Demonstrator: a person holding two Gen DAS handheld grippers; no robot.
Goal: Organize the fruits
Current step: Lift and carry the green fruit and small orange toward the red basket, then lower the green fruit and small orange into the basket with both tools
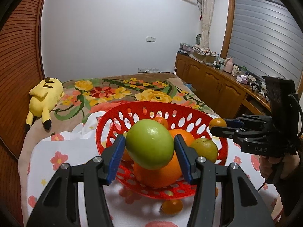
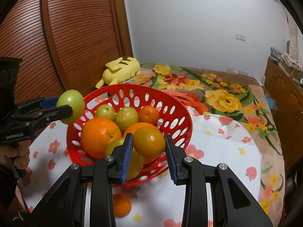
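My left gripper [image 1: 149, 145] is shut on a green apple [image 1: 149, 144], held above the near rim of the red perforated basket [image 1: 117, 121]. That apple [image 2: 73, 106] and the left gripper [image 2: 62, 106] also show at the left of the right wrist view, beside the basket's left rim. My right gripper [image 2: 148, 143] is shut on a small orange [image 2: 148, 141] over the basket [image 2: 178, 111]; the same orange [image 1: 217, 123] shows at the basket's right rim in the left view, in the right gripper [image 1: 219, 127]. Inside lie large oranges [image 2: 100, 136], green fruits [image 2: 126, 118] and a tangerine [image 2: 148, 114].
The basket stands on a white flowered cloth [image 2: 217, 151] over a floral blanket [image 2: 223, 98] on a bed. One small orange [image 2: 121, 205] lies on the cloth in front of the basket. A yellow plush toy [image 1: 44, 98] lies at the back left. Wooden cabinets [image 1: 214, 83] line the right wall.
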